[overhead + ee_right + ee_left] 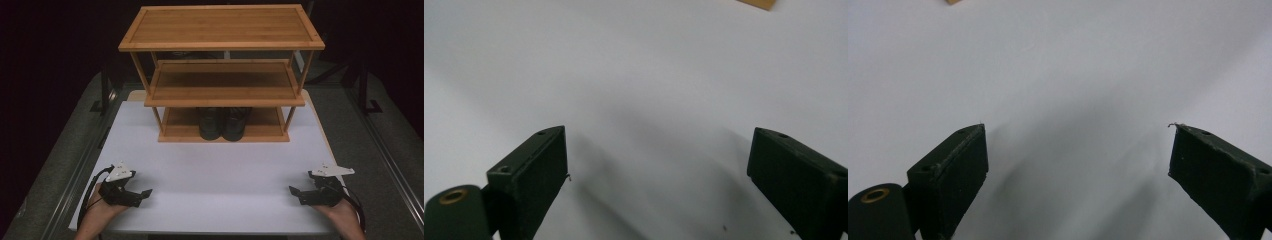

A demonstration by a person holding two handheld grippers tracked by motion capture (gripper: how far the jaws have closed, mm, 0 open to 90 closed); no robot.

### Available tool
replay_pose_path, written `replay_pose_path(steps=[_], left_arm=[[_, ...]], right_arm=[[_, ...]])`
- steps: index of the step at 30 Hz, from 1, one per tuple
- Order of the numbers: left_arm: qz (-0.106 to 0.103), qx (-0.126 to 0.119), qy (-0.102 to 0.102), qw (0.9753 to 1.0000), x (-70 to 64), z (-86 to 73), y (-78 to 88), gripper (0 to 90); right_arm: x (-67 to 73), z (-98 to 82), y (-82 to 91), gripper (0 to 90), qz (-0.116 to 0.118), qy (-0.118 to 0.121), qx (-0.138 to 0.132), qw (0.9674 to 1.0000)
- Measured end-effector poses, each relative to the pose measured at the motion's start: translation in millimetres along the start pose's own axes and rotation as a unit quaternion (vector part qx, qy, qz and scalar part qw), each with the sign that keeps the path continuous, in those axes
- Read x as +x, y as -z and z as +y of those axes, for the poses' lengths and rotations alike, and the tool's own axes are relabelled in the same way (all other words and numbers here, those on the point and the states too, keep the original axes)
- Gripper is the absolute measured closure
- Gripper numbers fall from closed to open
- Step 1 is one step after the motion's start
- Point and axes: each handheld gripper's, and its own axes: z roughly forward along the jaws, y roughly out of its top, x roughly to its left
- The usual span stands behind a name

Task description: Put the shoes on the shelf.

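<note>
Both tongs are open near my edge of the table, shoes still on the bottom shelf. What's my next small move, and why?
Probably ease the right tongs forward toward the black shoes on the rack's lowest shelf. Both tongs sit open over bare white table, the left tongs equally far back, and nothing is held yet.

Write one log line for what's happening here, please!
left gripper: open, empty | right gripper: open, empty | shoes: bottom shelf of rack | table
</note>
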Motion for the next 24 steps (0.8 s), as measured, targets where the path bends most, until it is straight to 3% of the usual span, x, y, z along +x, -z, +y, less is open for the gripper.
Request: replay_pose_path(steps=[7, 11, 24], left_arm=[[0.0, -0.002, -0.003, 1.0, -2.9, -15.1, 2.0, 6.5], [0.0, 0.004, -0.007, 1.0, -3.8, -15.7, 1.0, 1.2], [0.006, 0.006, -0.004, 1.0, -3.9, -15.9, 0.1, 0.0]], right_arm=[[-0.6, -7.7, 1.1, 8.9, -0.012, 0.002, 0.011, 0.9999], [-0.4, -8.4, 0.6, 8.7, -0.013, 0.005, 0.012, 0.9998], [-0.5, -9.1, 0.6, 8.7, -0.012, 0.003, 0.011, 0.9999]])
